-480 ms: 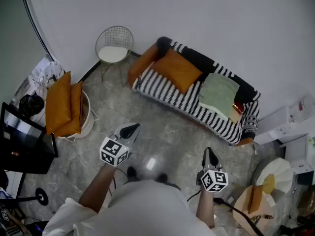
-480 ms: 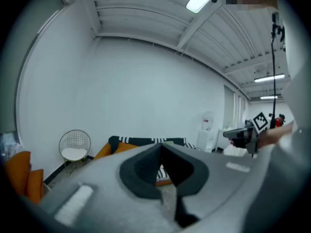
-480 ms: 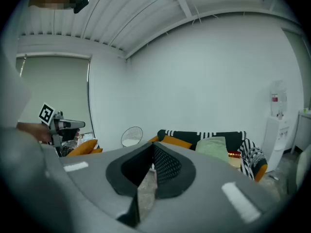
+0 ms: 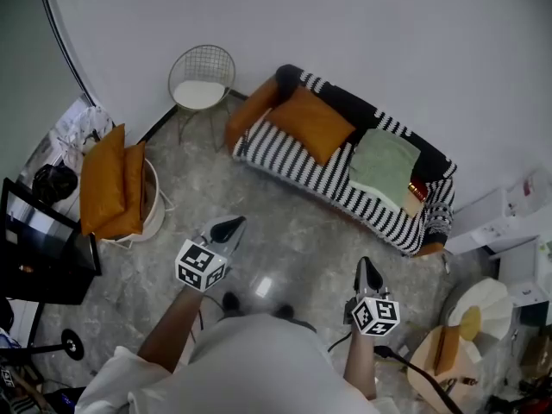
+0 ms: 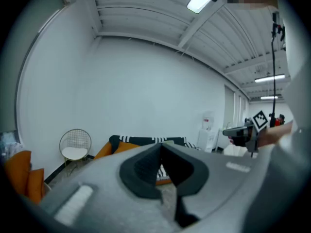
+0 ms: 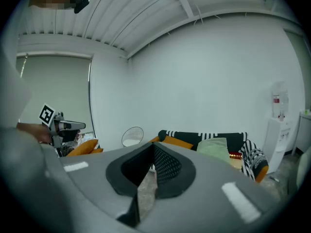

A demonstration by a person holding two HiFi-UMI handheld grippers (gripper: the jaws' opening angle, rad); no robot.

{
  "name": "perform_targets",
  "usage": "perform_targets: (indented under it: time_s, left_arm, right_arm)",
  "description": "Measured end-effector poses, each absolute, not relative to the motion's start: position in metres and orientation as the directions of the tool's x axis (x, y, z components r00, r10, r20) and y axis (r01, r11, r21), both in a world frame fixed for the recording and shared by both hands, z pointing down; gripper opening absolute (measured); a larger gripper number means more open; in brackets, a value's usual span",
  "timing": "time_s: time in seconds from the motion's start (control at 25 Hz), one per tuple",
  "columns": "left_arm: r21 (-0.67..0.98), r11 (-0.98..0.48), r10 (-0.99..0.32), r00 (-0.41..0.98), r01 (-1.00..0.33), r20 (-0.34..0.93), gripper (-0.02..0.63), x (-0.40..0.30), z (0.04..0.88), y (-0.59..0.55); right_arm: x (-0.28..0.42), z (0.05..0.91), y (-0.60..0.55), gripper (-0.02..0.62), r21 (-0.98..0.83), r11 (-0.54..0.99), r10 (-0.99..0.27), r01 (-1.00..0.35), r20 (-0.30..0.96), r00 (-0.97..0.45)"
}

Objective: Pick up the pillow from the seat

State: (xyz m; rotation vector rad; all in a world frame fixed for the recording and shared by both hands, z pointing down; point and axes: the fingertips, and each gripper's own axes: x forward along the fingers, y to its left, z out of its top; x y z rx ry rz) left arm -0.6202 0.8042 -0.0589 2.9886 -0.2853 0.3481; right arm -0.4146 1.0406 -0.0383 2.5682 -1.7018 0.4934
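Left claw [image 4: 228, 228] and right claw [image 4: 367, 273] pressed together (both empty); orange pillow [image 4: 310, 124] well ahead on sofa [image 4: 285, 159].

Nothing I can see has changed in the last half second, my left gripper [image 4: 235, 224] and right gripper [image 4: 367, 267] where they were above the floor [image 4: 289, 231], both pairs of jaws together as before, sofa [image 4: 289, 164] framed the same.

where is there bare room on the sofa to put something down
Bare: the striped front strip of the sofa, before the orange pillow and green pillow, and the floor between sofa and person. Crowded: the sofa's right end, around the green pillow and a small red item.
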Motion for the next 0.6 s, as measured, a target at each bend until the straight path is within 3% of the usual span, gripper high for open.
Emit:
perform_targets:
  time_s: [0.6]
  left_arm:
    - [0.105, -0.980, -0.135, 0.956, -0.167, 0.261, -0.002, -0.638, -0.049, 0.788]
  right_arm:
    - [-0.441, -0.033, 1.025, 0.006, -0.168, -0.440, -0.877, -0.882, 0.291, 0.382]
